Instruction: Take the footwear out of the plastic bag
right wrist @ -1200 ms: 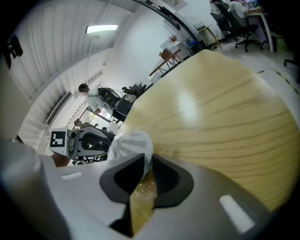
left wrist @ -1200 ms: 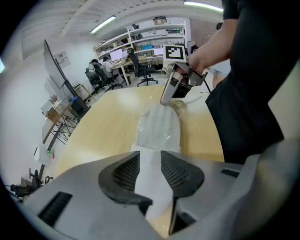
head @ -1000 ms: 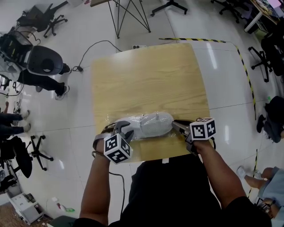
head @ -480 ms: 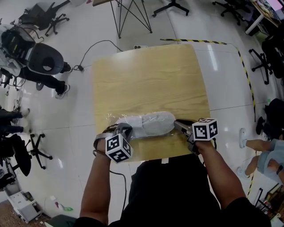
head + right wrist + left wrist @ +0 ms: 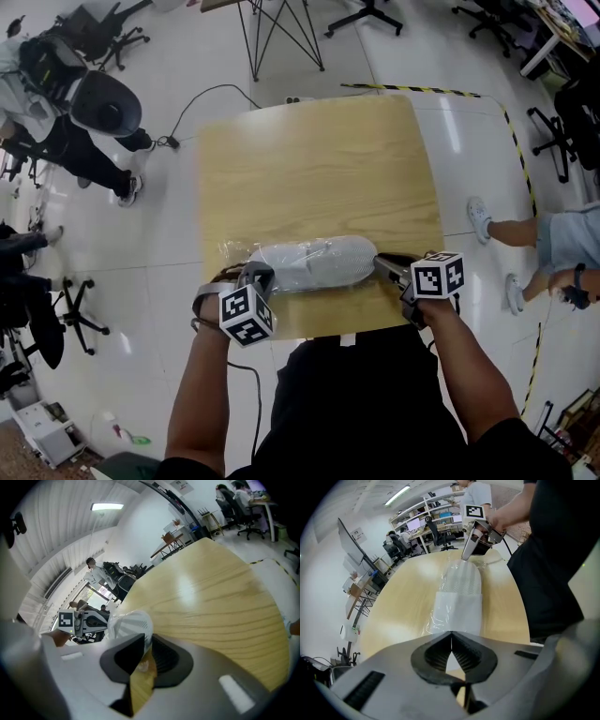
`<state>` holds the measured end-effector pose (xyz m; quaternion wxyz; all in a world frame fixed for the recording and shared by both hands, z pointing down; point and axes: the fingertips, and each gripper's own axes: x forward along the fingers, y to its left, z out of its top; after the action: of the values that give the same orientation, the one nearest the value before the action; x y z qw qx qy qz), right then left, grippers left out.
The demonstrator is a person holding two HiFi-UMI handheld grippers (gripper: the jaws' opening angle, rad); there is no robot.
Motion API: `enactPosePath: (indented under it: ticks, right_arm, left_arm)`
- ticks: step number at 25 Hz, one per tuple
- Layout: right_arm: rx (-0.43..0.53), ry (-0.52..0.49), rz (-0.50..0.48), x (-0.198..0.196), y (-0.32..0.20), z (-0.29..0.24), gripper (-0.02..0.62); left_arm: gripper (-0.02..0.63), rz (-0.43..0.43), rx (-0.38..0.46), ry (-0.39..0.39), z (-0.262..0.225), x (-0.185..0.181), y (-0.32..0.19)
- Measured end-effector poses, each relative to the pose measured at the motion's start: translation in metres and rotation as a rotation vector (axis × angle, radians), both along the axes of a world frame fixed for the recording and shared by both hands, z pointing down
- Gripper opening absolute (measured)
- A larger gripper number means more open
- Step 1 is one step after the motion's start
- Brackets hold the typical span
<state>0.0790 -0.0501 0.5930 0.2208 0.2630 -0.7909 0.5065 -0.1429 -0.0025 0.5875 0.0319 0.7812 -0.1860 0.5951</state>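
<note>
1. A pale wooden desk (image 5: 319, 169) stands on a glossy white floor (image 5: 169, 234), and the task's things lie close to its near edge.
2. The plastic bag (image 5: 232, 251) lies lengthwise along that edge. It is clear and crinkled, and its loose film spreads flat on the wood at the left end.
3. The shoe (image 5: 314, 262) is wholly inside the bag, a white and light grey piece lying on its side (no part of it pokes out of the film).
4. The left gripper (image 5: 255, 278) points steeply down at the bag's left end. Its jaws have just been closing and now meet tip to tip, with the film caught at the very tips in the left gripper view.
5. The right gripper (image 5: 386, 267) reaches in low from the right, to the bag's other end. Its jaws stand narrow, pressed on a wad of bunched clear film just beside the shoe's rounded white end.
6. The two grippers are well apart, with the whole length of the shoe between them.
7. Both forearms come up from the bottom of the head view, and each gripper's marker cube sits over the desk's near edge.
8. Beyond the far edge, a black cable (image 5: 202, 98) trails across the floor and yellow-black tape (image 5: 511, 131) runs off the right corner.
</note>
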Motion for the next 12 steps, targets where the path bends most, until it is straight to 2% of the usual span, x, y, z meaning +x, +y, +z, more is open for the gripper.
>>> enactPosePath:
  ticks: [8, 10, 12]
  right_arm:
    - [0.004, 0.03, -0.015, 0.007, 0.005, 0.0, 0.048]
    - [0.011, 0.052, -0.012, 0.01, 0.004, 0.002, 0.0]
    - [0.015, 0.062, -0.008, 0.013, 0.004, 0.002, 0.0]
  left_arm:
    - [0.008, -0.016, 0.0, -0.009, -0.003, -0.01, 0.008]
    - [0.008, -0.022, 0.001, -0.021, -0.002, -0.016, 0.009]
    - [0.008, -0.034, 0.001, -0.024, -0.002, -0.022, 0.012]
